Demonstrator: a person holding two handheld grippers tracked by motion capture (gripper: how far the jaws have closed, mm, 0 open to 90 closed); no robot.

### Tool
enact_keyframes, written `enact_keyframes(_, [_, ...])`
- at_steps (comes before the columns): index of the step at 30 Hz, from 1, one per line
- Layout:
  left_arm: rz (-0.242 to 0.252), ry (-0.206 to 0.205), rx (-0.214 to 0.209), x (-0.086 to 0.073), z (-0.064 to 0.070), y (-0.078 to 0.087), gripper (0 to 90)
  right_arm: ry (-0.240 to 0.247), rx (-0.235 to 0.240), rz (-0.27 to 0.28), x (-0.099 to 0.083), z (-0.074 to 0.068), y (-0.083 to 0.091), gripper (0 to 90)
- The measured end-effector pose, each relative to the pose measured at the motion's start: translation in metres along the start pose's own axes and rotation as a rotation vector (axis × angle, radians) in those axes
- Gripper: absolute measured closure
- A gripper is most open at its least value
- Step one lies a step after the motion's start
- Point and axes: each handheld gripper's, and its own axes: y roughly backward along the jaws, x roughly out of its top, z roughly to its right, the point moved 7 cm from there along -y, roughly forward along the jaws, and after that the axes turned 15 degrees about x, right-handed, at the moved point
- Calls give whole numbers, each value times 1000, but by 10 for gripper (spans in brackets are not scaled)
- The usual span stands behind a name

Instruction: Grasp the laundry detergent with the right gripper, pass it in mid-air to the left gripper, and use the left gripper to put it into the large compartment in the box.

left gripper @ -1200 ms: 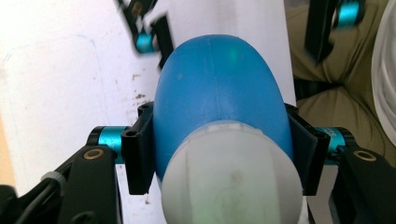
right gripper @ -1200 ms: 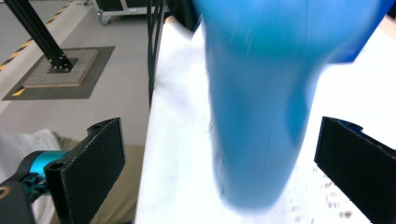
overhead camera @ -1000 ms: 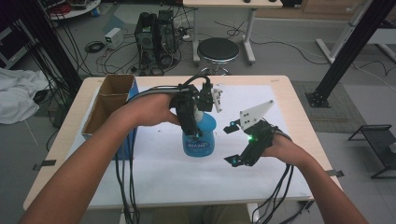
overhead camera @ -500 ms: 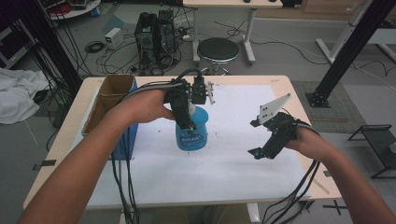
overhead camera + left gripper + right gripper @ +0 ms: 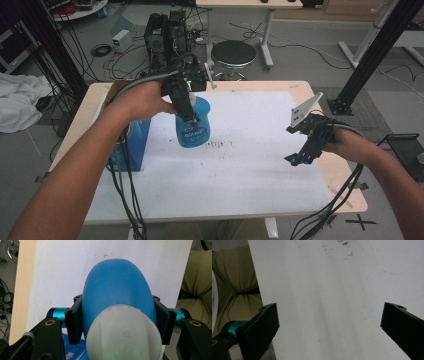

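A blue plastic bottle (image 5: 193, 127) with a white cap hangs in the air over the left part of the white sheet (image 5: 250, 170). My left gripper (image 5: 187, 114) is shut on it from above. In the left gripper view the two black jaws press both sides of the blue bottle (image 5: 117, 290), and its white cap (image 5: 123, 340) points toward the camera. My right gripper (image 5: 299, 156) stands open over the right side of the sheet, with nothing between its jaws. Beneath my right gripper (image 5: 329, 325) there is bare white sheet (image 5: 332, 285). Brown crumbs (image 5: 215, 145) lie on the sheet under the bottle.
A cardboard box (image 5: 116, 90) and a blue box (image 5: 134, 145) stand at the table's left edge. Cables trail from both grippers toward the front edge. A black stool (image 5: 233, 52) and computer equipment (image 5: 165, 30) stand on the floor behind the table.
The left gripper has lifted the blue bottle off the sheet and moved it left. The right gripper has moved away to the right and lower.
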Motion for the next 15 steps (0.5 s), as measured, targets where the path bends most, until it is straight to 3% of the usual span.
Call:
enact_keyframes(2, [-12,31,6,-5,-5,4,374,15,26,-2,-1,-1,2,11])
enact_keyframes(4, [-12,75,16,-9,-10,9,374,9,24,-7,-2,-1,3,11])
enact_keyframes(5, [-18,78,25,-11,-13,12,374,8,24,-19,-4,0,5,11])
enact_keyframes(6, [-13,119,27,-14,-15,15,374,3,16,-14,-4,1,5,11])
enact_keyframes(8, [-24,129,38,-19,-19,19,374,2,-6,-3,-4,4,10,11])
enact_keyframes(11, [-50,138,39,-29,-26,26,374,-2,35,-2,-6,2,13,11])
enact_keyframes(15, [-62,195,48,-42,-34,36,374,-2,15,-25,-9,4,16,11])
